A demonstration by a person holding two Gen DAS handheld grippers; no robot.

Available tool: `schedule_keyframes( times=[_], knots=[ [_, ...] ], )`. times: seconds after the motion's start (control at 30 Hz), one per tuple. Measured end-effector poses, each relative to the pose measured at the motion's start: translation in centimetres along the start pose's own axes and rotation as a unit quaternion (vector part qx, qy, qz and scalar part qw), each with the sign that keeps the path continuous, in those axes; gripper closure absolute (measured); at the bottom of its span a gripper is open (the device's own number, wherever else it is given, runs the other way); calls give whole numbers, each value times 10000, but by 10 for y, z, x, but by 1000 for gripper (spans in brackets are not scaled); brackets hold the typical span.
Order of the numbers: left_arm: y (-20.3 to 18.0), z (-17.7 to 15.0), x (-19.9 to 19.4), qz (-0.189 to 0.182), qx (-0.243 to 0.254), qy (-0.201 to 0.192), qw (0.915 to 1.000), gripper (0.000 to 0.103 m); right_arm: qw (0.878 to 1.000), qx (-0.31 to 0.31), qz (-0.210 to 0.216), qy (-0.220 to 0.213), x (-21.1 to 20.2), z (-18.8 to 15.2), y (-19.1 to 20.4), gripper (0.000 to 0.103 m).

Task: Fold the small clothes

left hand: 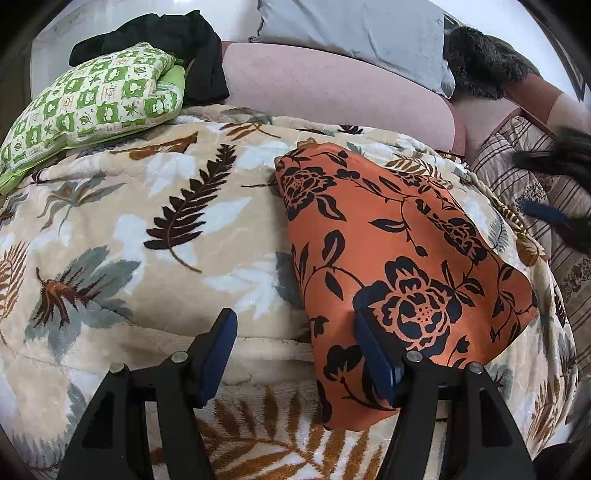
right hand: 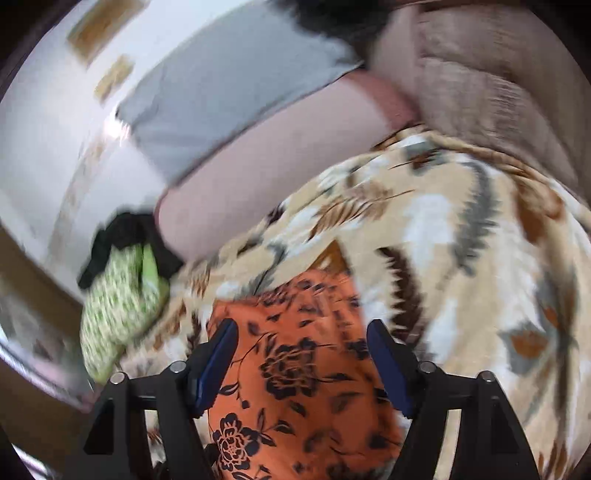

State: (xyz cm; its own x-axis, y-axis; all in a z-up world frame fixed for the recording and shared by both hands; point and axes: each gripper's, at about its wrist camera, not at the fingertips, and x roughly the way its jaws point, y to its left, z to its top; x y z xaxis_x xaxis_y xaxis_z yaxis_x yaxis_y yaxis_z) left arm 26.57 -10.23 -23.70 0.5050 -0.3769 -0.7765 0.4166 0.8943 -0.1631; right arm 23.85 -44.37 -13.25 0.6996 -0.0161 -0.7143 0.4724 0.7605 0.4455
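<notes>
Left wrist view looks down on a bed covered by a cream blanket (left hand: 155, 206) printed with brown, grey and white leaves. On it lies the orange cloth (left hand: 402, 258) with black flowers, folded into a flat, roughly rectangular piece that runs from the middle of the picture toward the lower edge. The left gripper (left hand: 295, 350) hangs low over the cloth's near left edge with its jaws apart: one blue pad sits over the cloth, the other over bare blanket, and nothing is pinched between them. Farther back a green-and-white checked bundle (left hand: 99, 99) rests on the blanket with a black garment (left hand: 177, 40) behind it, next to a pink cushion (left hand: 325, 85) and a grey pillow (left hand: 354, 29). At the right edge the right gripper (left hand: 554, 214) shows only as a dark blur. Right wrist view is smeared by motion, but it shows the same orange cloth (right hand: 303, 369) directly below the right gripper (right hand: 303, 354), whose jaws stand apart above the fabric without holding it; the blanket (right hand: 461, 258) spreads out to the right.
</notes>
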Motion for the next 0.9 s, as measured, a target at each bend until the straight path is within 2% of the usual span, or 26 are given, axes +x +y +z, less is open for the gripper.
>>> schedule_keyframes(
  times=[0.03,0.07,0.1,0.17,0.23,0.3,0.33,0.43,0.57,0.73,0.8,0.9],
  knots=[
    [1,0,1,-12,-10,14,10000,35,9993,-228,-101,263,24,2,15,56],
    [1,0,1,-23,-25,20,10000,35,9978,-377,-201,501,45,3,25,66],
    [2,0,1,-36,-33,25,10000,35,9966,-421,-255,666,59,3,25,70],
    [2,0,1,-57,-24,35,10000,34,9943,-266,-343,969,101,5,28,71],
    [2,1,2,-103,-29,51,9999,33,9903,-74,-635,1237,141,6,20,70],
    [3,3,4,-139,-37,99,9998,31,9822,433,-771,1656,180,6,0,70],
    [3,3,5,-136,-43,117,9998,31,9827,594,-756,1585,182,8,-5,70],
    [5,5,5,-170,-108,163,9997,31,9831,785,-609,1541,169,15,-6,70],
    [6,2,2,-146,-160,164,9996,31,9910,427,-162,1255,112,12,-8,70],
    [-2,-3,-2,75,102,46,9999,31,9925,-49,-12,1224,35,-24,-17,70],
    [-5,-4,-1,163,194,41,9997,30,9903,-250,-59,1367,24,-47,-22,70],
    [-8,-7,2,214,309,98,9992,30,9844,-357,-278,1700,35,-77,-33,69]
  ],
)
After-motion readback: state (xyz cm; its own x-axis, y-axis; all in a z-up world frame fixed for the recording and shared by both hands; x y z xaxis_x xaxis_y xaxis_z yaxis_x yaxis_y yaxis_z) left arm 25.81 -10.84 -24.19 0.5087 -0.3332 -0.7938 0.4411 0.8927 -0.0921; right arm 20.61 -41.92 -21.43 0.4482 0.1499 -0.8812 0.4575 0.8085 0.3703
